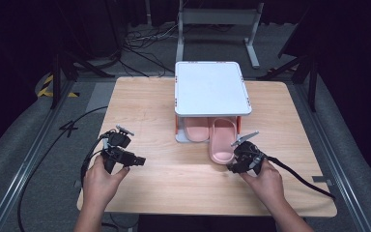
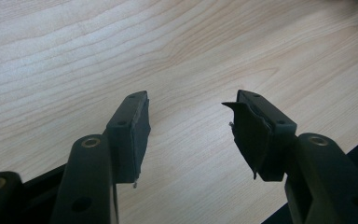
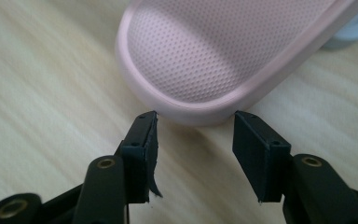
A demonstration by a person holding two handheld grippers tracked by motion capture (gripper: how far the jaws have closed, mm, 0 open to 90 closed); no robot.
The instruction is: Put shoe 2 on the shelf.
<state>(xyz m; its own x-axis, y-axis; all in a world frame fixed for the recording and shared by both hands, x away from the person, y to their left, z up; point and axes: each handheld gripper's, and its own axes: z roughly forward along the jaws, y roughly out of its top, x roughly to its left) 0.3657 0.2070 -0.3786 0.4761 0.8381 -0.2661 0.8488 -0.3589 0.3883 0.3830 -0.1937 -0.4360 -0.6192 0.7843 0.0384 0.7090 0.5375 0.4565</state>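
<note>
The right hand-held gripper (image 3: pixel 193 123), jaws released, faces the pink slipper (image 3: pixel 214 51)'s heel rim: likely light, soft foam, best pinched there.

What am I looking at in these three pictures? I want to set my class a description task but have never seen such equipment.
A person sits at a wooden table holding a hand-operated two-jaw tool in each hand. The high view looks down from above; the other two cameras ride on the tools. A small white rack stands on the table with two pink slippers under it; the right slipper sticks out further. The right gripper is open, close to that slipper's heel. The left gripper is open over bare wood. Nothing is held.
</note>
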